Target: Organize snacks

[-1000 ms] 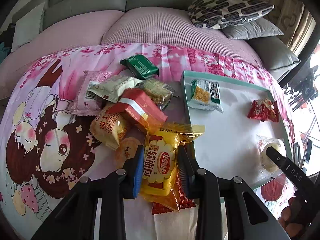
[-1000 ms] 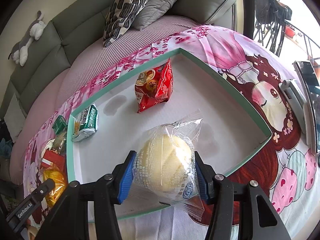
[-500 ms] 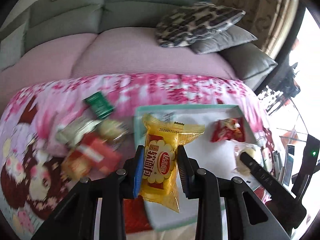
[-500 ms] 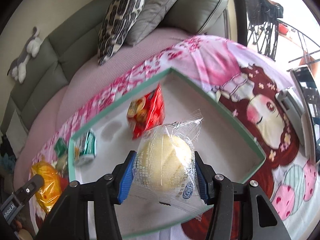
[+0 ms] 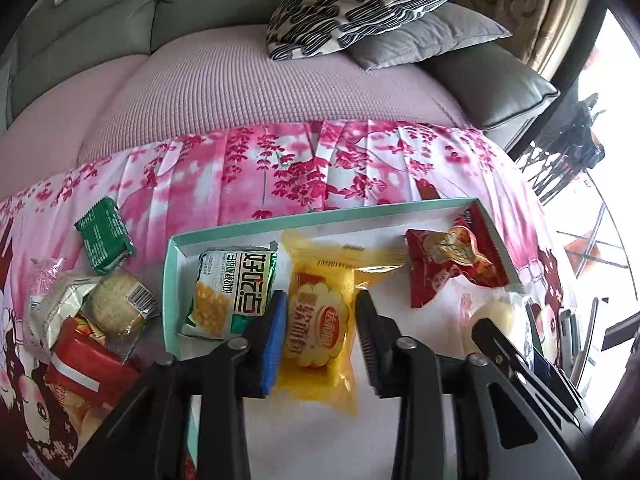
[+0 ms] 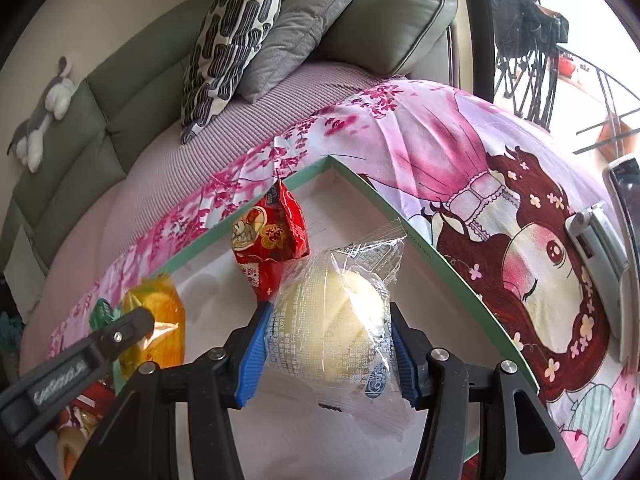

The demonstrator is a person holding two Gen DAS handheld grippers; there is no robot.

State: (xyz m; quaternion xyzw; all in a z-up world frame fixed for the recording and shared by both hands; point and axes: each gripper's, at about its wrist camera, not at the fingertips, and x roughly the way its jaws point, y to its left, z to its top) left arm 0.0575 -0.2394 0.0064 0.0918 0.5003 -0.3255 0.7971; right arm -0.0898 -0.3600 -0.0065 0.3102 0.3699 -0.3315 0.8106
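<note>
The snacks are being put into a flat white tray with a mint-green rim (image 5: pixel 320 218) that lies on a pink cloth with flowers and a cartoon girl (image 5: pixel 280 168). The left gripper (image 5: pixel 320 328) is over the tray, and its fingers (image 5: pixel 274 340) are opening around a yellow plastic bag with a flower-shaped bread picture (image 5: pixel 320 328). The blue pad on one side seems to touch the bag, and the other finger stands a little away from it. In the tray, just beside the yellow bag, lies a green and white packet with a corn picture (image 5: pixel 232 288). On the other side is a red crinkly snack bag (image 5: pixel 452 264). The right gripper (image 6: pixel 328 352) is also over the tray. Its fingers (image 6: pixel 252 356) are on both sides of a round pale bun in a clear wrapper (image 6: pixel 336 328), and they are starting to spread. More snacks lie in a pile on the cloth outside the tray: a small dark green packet (image 5: pixel 104 234), a round cookie in a clear wrapper (image 5: pixel 118 308) and a red and white packet (image 5: pixel 86 368). Behind the cloth there is a sofa with a black and white patterned pillow (image 5: pixel 360 0) and a grey pillow (image 5: pixel 424 36).
</note>
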